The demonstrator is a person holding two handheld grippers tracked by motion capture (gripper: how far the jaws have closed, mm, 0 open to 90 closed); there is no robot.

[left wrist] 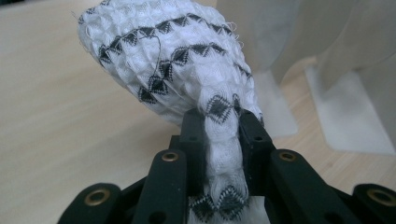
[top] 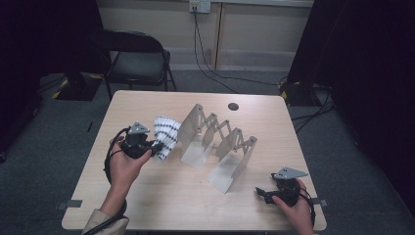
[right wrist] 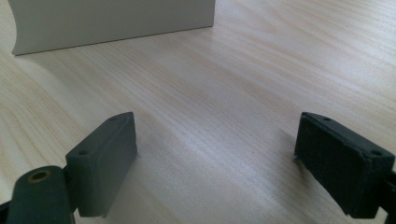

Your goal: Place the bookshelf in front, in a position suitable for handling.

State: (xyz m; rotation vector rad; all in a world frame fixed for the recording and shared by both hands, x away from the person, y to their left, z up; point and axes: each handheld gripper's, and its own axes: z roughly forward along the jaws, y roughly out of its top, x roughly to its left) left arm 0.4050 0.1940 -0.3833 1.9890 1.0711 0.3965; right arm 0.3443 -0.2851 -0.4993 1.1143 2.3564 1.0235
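Left gripper (top: 155, 147) is clamping the patterned cloth (top: 166, 134), dangling just left of the folding rack (top: 215, 147); right gripper (top: 262, 193) is sitting open.

White cloth (left wrist: 187, 70) with black diamond bands, bunched, pinched, lifted off table beside rack

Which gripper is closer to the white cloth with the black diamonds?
Left. The left gripper is clamped on the cloth and holds it. The right gripper is far off by the near right table edge, past the folding rack, jaws open.
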